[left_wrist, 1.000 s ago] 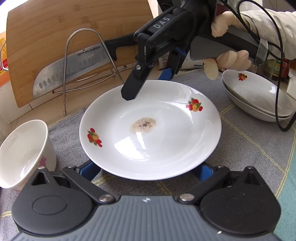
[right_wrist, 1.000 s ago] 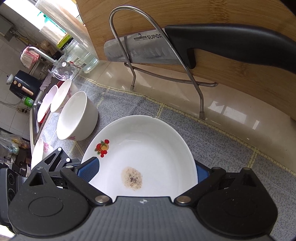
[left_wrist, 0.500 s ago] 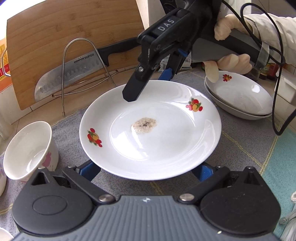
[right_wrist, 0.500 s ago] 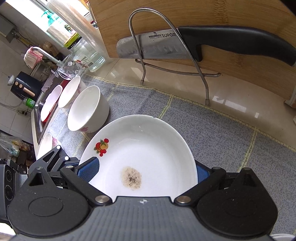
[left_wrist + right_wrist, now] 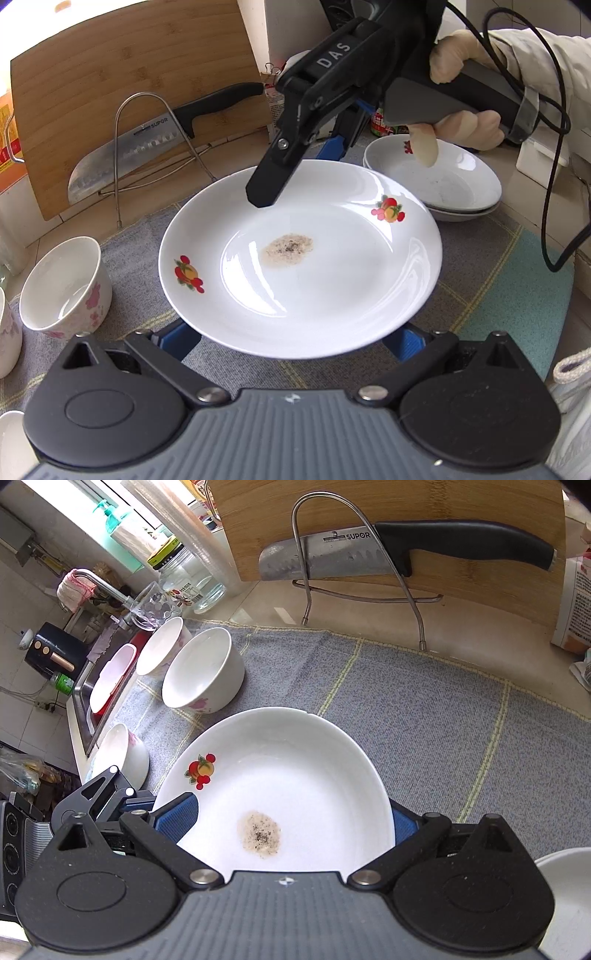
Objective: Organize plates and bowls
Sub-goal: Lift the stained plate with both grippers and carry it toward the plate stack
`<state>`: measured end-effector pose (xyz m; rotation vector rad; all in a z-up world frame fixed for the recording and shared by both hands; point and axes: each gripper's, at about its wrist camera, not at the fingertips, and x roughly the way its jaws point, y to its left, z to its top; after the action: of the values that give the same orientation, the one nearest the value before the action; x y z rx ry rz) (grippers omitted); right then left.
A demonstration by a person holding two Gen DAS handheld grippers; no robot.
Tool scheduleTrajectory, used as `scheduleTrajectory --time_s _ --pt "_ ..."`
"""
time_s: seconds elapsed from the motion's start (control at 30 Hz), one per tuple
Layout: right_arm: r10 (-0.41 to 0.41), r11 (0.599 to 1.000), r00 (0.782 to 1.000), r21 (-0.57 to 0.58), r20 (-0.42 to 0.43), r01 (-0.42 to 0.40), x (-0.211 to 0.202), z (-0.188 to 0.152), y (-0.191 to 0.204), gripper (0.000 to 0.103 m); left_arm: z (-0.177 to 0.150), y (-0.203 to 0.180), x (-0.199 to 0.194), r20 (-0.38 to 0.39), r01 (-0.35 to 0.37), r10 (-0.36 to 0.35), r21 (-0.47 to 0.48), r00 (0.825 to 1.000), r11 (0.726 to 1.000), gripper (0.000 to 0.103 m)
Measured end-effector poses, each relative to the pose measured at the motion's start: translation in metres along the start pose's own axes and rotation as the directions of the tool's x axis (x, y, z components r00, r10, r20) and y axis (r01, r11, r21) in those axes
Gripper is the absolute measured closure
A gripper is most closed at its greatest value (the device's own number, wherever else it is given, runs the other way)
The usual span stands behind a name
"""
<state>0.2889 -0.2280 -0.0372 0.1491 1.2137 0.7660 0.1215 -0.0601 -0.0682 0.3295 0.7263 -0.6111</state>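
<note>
While both grippers meet at the white plate, which fills the centre of the left wrist frame above the grey mat, I judge it stiff, glazed, slippery and breakable, heavy enough to tip. My right gripper bites the far rim, one finger on top. My left gripper reaches under the near rim, pads spread wide; whether it bears weight I cannot tell. I would grip only at the rim, keeping it level, toward the stacked plates at upper right
</note>
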Motion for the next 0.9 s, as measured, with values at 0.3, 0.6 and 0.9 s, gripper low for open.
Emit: scheduleTrajectory --time_s 0.3,0.6,0.9 --pt "-0.006 1.0 1.0 0.03 0.015 0.006 -0.017 -0.028 0.013 0.0 0.001 -0.013 -0.016 -0.017 0.033 -0.033 0.03 0.999 0.999 0.001" --pt "-0.028 0.998 0.999 0.065 0.045 0.025 -0.041 -0.053 0.015 0.0 0.011 -0.029 -0.023 -0.023 0.08 -0.079 0.072 0.997 0.994 0.001" --pt "-0.064 0.992 0.994 0.111 0.093 0.053 -0.07 -0.075 0.002 0.0 0.029 -0.049 -0.013 -0.011 0.117 -0.116 0.142 0.993 0.983 0.001"
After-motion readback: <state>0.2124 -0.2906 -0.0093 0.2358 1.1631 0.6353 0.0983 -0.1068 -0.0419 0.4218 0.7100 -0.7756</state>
